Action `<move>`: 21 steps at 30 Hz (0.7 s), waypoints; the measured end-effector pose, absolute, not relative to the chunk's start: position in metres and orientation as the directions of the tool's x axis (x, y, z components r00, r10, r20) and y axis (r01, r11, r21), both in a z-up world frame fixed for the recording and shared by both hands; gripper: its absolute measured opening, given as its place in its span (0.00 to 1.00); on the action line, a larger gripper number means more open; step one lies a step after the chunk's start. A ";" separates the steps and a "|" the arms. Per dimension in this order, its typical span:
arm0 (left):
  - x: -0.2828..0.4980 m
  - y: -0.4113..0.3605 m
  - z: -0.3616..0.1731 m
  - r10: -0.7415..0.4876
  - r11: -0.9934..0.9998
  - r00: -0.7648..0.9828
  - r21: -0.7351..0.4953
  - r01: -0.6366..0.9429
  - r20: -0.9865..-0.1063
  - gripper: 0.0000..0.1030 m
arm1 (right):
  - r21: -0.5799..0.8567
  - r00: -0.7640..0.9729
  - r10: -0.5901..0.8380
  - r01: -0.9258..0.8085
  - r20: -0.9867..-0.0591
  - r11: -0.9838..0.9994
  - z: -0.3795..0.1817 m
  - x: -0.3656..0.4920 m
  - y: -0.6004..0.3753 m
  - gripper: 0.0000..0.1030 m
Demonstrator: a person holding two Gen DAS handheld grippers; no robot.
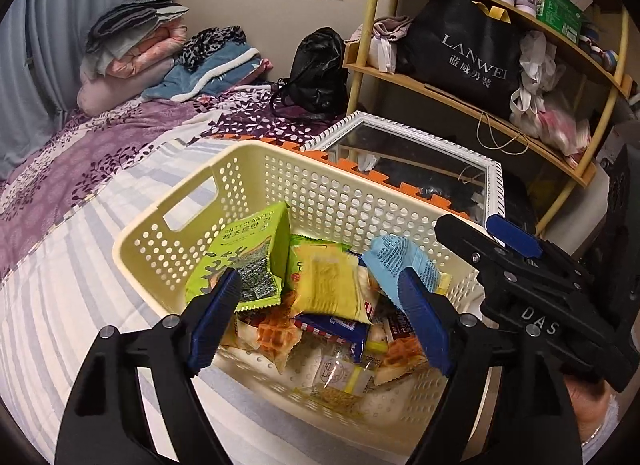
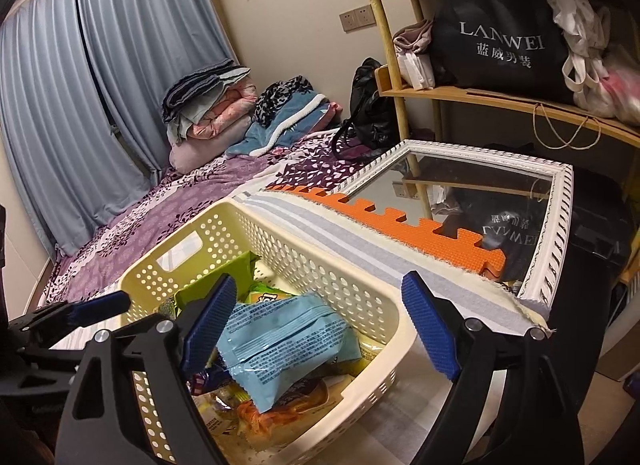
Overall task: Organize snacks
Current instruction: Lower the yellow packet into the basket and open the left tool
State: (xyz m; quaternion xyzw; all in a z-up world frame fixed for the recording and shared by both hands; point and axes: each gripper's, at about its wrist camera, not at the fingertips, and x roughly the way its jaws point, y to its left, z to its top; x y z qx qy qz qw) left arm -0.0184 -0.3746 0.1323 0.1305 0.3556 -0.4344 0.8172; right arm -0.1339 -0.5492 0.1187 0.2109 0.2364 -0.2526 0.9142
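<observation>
A cream perforated basket point(image 1: 328, 193) point(image 2: 320, 265) stands on the bed and holds several snack packets. My left gripper point(image 1: 318, 287) hangs open over it. A blurred yellow packet point(image 1: 336, 301) lies loose between its blue fingers, and neither pad touches it. A green seaweed packet point(image 1: 248, 249) leans by the left finger, and a light-blue packet point(image 1: 404, 261) by the right one. Waffle packets point(image 1: 276, 329) lie underneath. My right gripper point(image 2: 318, 293) is open above the basket's near corner, over the light-blue packet point(image 2: 280, 341). It holds nothing.
The bed cover point(image 1: 80, 265) is striped and purple-flowered. Folded blankets point(image 1: 136, 45) and a black handbag point(image 1: 316, 73) lie at its far end. A white-framed mirror point(image 2: 560, 225) and an orange foam mat point(image 2: 420, 225) sit behind the basket. A wooden shelf point(image 2: 500, 99) carries a black shopping bag.
</observation>
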 end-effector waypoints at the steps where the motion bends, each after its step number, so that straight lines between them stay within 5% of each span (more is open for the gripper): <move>1: -0.018 -0.374 0.133 -0.614 0.590 0.373 -0.091 0.802 -0.696 0.80 | 0.266 0.759 -0.365 0.564 -0.539 0.782 0.119 -0.134 -0.549 0.82; 21: -0.008 -0.318 0.149 -0.560 0.694 0.493 -0.052 0.718 -0.666 0.95 | 0.221 0.776 -0.363 0.530 -0.516 0.819 0.142 -0.139 -0.521 0.87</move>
